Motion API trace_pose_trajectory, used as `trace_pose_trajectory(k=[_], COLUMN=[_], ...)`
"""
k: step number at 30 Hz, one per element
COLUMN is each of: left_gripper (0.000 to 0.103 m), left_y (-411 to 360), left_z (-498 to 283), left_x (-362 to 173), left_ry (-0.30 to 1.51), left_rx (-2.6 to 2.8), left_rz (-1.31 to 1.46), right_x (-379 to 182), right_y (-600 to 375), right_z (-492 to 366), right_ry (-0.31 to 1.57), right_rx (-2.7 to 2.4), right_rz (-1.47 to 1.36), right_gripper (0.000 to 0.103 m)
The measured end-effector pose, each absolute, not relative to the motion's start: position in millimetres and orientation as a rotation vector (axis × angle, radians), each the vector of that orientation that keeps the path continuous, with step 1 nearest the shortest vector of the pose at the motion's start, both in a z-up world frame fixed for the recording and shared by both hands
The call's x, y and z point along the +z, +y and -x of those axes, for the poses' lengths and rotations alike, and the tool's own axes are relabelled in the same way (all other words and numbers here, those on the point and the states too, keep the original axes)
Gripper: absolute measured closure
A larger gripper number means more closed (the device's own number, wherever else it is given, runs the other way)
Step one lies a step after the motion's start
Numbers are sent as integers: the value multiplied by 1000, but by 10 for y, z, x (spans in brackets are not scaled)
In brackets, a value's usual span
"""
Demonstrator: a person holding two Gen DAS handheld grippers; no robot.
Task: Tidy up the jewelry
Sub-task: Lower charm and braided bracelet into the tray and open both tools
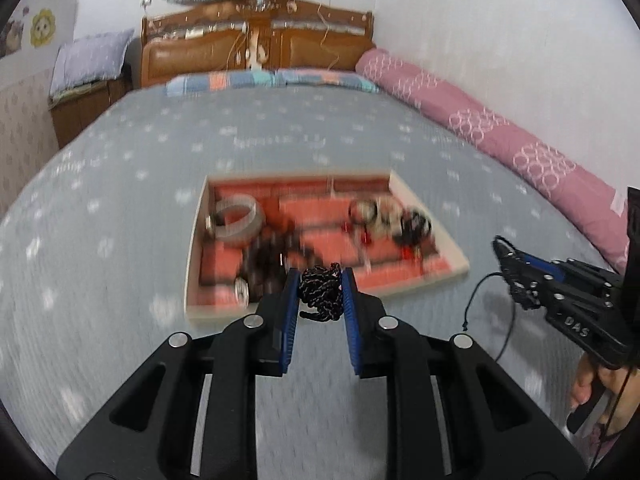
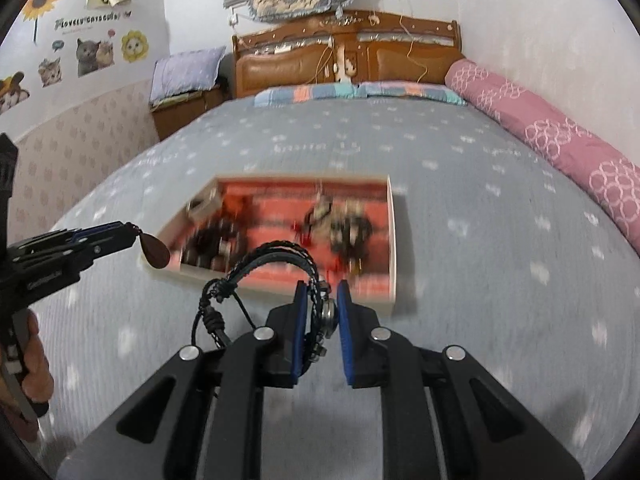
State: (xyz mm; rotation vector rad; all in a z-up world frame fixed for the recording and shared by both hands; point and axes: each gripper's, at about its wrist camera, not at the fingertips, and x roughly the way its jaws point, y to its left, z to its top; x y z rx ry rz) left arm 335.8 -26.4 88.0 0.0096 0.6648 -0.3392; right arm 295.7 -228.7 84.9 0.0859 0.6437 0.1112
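A: Two grippers up over the bed [image 1: 120,184], both w/ smth clamped. Left gripper [image 1: 320,294] is closed on a bunch of black cord [image 1: 322,296], speckled, bunched between the blue pads [image 1: 290,320].

B: Same cord in the right wrist view?

A: There the left gripper [image 2: 132,230] shows at the left edge, side-on, w/ a dark brown teardrop pendant [image 2: 154,254] hanging at its tip. Can't tell if it's tied to the cord.

B: Right one?

A: Right gripper [image 2: 322,302] is clamped on a black braided bracelet [image 2: 280,258]; the loop arcs up and left of the pads, knotted cords [image 2: 212,312] dangle on the left, a metal bead [image 2: 329,314] sits between the fingers. In the left wrist view the right gripper [image 1: 506,250] is at the far right, thin black cord [image 1: 476,300] hanging off it.

B: Tray?

A: Jewelry tray [image 1: 198,240], cream rim, orange-red lining, lies on the grey spread beyond both grippers. Silver bangle [image 1: 236,220] at its left end, dark beads [image 1: 264,260] near-left, blurry beaded pieces [image 1: 392,220] on the right. Heavy motion blur, can't ID them further.

B: Background?

A: Wooden headboard [image 2: 348,56] far end, pink bolster [image 2: 560,132] along the right wall.
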Motion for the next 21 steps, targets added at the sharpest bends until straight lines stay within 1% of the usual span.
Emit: trace_pose_trajectory(k=[3, 6, 12, 15, 21], left_gripper=[83, 83, 83, 83, 83], left_y=[-304, -294, -155, -96, 6], left_z=[-3563, -3788, -4172, -4254, -4341], left_x=[969, 929, 420, 233, 78], left_ry=[641, 641, 727, 739, 754], left_rx=[-326, -311, -255, -221, -198], left_rz=[-17, -11, 1, -27, -21], right_x=[925, 897, 578, 435, 157], right_y=[-2262, -2189, -1922, -1861, -1853], right_z=[-3300, -3575, -3949, -4043, -4141], right_ry=[636, 639, 675, 690, 743], right_rx=[100, 86, 52, 43, 32], right_rz=[-105, -109, -45, -15, -5], right_gripper=[88, 88, 88, 88, 88])
